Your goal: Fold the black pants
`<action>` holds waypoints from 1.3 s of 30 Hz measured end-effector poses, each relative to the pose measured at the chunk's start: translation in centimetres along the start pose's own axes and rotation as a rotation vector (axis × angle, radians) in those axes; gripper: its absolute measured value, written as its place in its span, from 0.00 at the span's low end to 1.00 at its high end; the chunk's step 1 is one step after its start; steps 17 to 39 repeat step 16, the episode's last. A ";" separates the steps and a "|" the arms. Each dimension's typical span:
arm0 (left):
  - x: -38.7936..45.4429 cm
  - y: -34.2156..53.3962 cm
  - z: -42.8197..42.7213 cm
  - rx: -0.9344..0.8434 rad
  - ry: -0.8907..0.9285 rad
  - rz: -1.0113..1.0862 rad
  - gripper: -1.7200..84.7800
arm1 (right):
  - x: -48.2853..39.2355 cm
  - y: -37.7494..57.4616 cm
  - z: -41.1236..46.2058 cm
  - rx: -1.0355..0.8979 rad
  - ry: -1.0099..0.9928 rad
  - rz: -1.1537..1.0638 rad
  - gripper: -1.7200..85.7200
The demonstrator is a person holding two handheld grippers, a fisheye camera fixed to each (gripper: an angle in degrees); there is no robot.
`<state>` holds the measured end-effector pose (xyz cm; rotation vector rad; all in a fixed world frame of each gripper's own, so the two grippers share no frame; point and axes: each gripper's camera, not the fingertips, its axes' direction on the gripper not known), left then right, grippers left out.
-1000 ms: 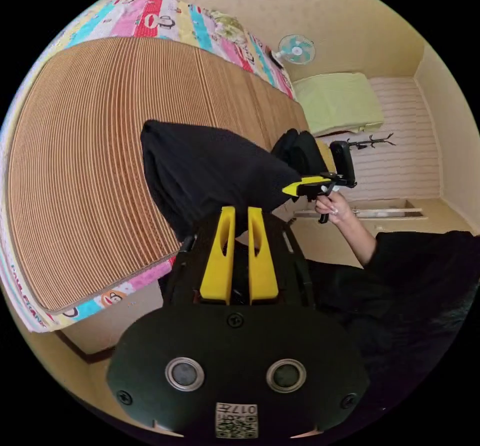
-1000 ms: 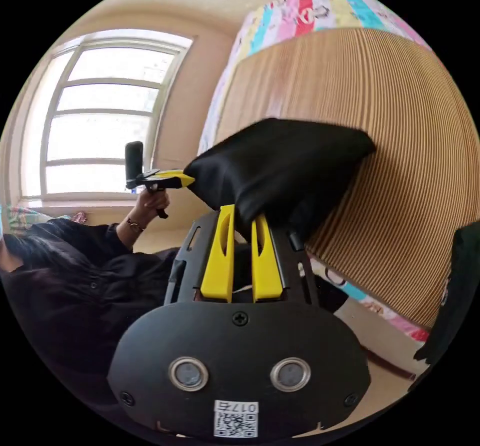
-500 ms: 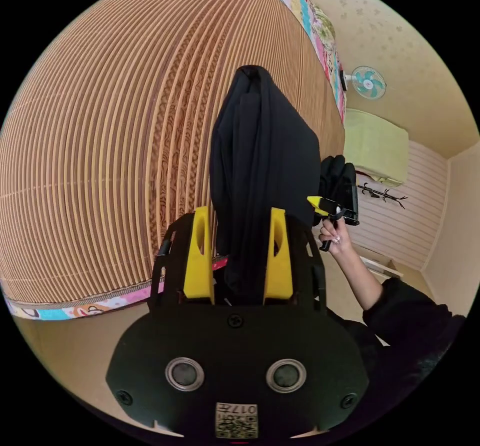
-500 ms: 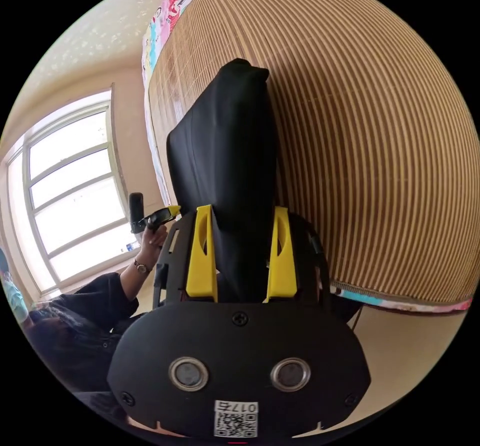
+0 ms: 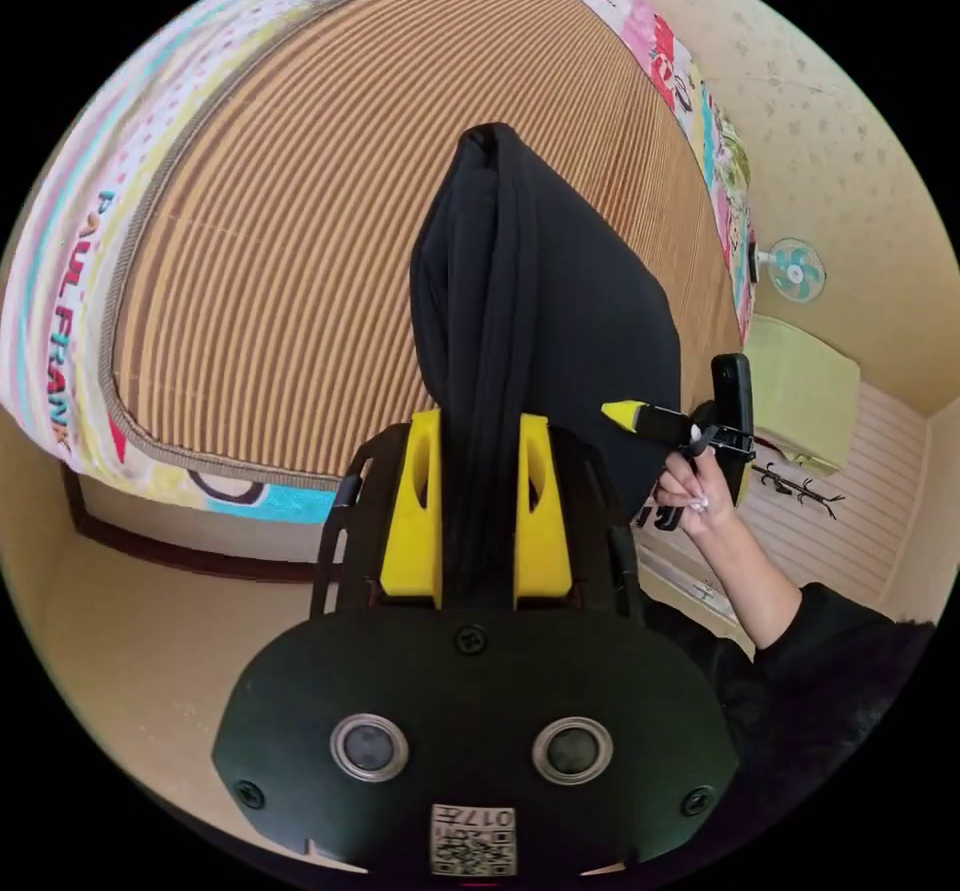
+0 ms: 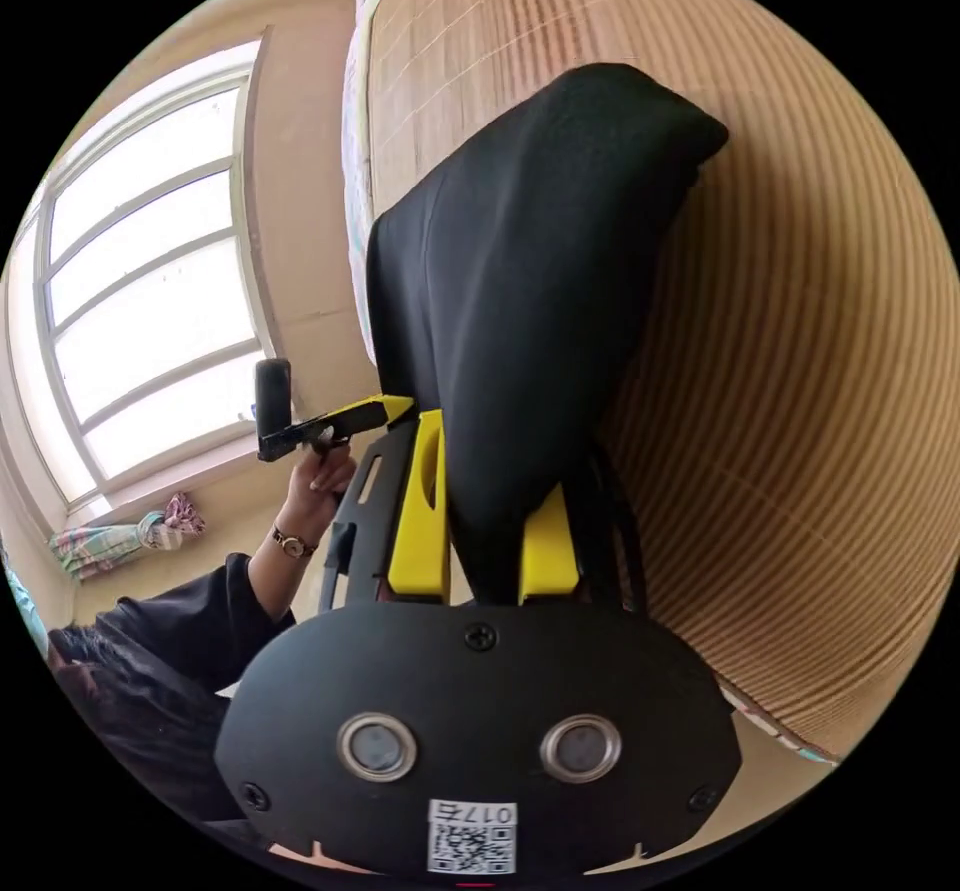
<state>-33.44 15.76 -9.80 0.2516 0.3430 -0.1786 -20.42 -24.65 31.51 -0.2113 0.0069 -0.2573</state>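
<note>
The black pants (image 5: 520, 301) hang as a folded bundle over the striped woven mat (image 5: 300, 231) on the bed. My left gripper (image 5: 480, 421) has its yellow jaws pressed on either side of the thick fold. The right gripper (image 5: 640, 418), held in a hand, touches the bundle's right side. In the right gripper view the pants (image 6: 520, 281) rise from between the jaws of my right gripper (image 6: 490, 461), which is shut on them; its right jaw is partly covered by cloth. The left gripper (image 6: 370, 413) meets the cloth's left edge.
A colourful cartoon sheet (image 5: 60, 311) edges the mat, with beige floor (image 5: 130, 651) beside the bed. A wall fan (image 5: 793, 271) and a green-covered piece (image 5: 800, 381) stand at the far wall. A bright window (image 6: 140, 311) is beyond the person's dark sleeve (image 6: 170, 651).
A second ago both grippers held the pants spread between them. Half a second ago both jaws stood wide around the bundle; now they have narrowed onto it. Both views have swung.
</note>
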 end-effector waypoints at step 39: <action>4.7 12.0 0.0 0.296 -0.080 -0.017 0.11 | -1.6 9.7 0.0 -0.198 0.248 -0.007 0.03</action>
